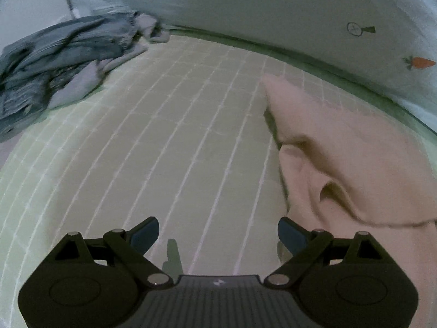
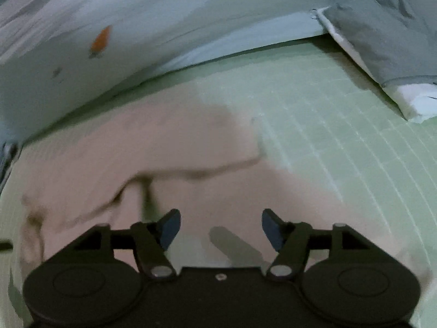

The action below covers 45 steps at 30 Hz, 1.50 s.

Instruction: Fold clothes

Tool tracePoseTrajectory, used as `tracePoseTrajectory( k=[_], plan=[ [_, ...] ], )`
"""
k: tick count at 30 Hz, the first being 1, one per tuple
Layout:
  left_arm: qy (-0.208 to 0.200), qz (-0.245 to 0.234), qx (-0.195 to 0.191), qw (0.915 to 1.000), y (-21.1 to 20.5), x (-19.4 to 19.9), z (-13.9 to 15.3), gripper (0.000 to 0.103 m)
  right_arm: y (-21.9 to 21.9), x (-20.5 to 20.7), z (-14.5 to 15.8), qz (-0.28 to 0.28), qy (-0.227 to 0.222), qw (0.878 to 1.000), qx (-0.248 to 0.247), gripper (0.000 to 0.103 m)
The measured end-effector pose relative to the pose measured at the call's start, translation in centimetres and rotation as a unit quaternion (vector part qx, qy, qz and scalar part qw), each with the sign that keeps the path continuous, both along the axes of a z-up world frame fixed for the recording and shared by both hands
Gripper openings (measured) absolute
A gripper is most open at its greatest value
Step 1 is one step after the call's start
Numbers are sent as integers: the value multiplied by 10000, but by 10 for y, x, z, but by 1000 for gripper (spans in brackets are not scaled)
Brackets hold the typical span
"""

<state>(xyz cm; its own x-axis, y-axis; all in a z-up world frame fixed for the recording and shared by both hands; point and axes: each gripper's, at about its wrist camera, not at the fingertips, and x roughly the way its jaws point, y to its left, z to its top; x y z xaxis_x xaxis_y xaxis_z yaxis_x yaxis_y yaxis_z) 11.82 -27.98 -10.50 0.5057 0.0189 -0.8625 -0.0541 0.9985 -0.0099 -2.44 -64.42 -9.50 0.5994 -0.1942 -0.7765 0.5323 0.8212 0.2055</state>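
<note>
Pink garment (image 2: 169,147) lies apparently untouched beneath the open-jawed right gripper (image 2: 221,228).

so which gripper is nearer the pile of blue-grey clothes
Left. The left gripper has the blue-grey clothes pile ahead to its left, across the green checked sheet. The right gripper hangs over the pink garment, with no pile in its view.

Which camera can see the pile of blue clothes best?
The left wrist camera. The pile of blue-grey clothes lies crumpled at its upper left, on the green checked sheet. The right wrist camera doesn't show that pile; it looks over the pink garment instead.
</note>
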Motion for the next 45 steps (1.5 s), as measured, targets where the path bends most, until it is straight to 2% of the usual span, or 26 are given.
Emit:
tracePoseTrajectory(
  k=[2,7,12,13,15,17,18,21,23,25,26,28,29,31,35,41,42,45],
  plan=[
    [23,-16,20,10000,-6,19,-3,94,-23,18,-7,-208,9,9998,-33,80],
    [-17,-111,202,9997,-19,63,-6,94,-61,59,-25,-358,113,9993,-2,80],
    [56,-342,374,9987,-31,86,-15,94,-62,78,-32,-110,194,9992,-331,79],
    [69,-379,372,9986,-32,89,-17,94,-61,80,-32,-24,203,9990,-394,75],
    [83,-440,362,9983,-34,91,-19,94,-60,84,-30,160,191,9986,-464,55],
    [85,-491,364,9981,-36,93,-20,94,-59,88,-28,347,145,9984,-411,18],
    [83,-501,349,9981,-37,94,-21,94,-59,90,-27,436,125,9983,-377,10],
    [87,-496,292,9983,-38,97,-19,94,-58,97,-15,593,-41,9971,-474,8],
    [83,-509,263,9983,-39,98,-17,94,-59,93,9,523,-471,9958,-588,7],
    [46,-569,168,9982,-37,97,-13,94,-77,75,37,-89,-1209,9922,-287,7],
    [1,-594,73,9982,-36,96,-11,94,-87,68,46,-404,-1431,9887,-185,7],
    [-119,-522,-64,9985,-34,94,-6,94,-106,61,51,-941,-1545,9834,-161,8],
    [-150,-486,-116,9986,-34,95,-5,95,-111,61,51,-1028,-1413,9842,-290,8],
    [-107,-494,-218,9985,-37,100,-7,95,-108,68,46,-753,-1015,9899,-640,8],
    [-129,-508,-435,9977,-42,109,-9,95,-101,71,36,-537,-805,9929,-690,8],
    [-48,-395,-1441,9888,-41,126,-10,93,-105,67,29,-681,-717,9936,-538,8],
    [-53,-413,-1545,9871,-42,128,-10,91,-105,66,29,-676,-700,9937,-560,8],
    [25,-467,-1755,9834,-46,138,-14,73,-112,67,27,-729,-698,9936,-499,8]
  ],
)
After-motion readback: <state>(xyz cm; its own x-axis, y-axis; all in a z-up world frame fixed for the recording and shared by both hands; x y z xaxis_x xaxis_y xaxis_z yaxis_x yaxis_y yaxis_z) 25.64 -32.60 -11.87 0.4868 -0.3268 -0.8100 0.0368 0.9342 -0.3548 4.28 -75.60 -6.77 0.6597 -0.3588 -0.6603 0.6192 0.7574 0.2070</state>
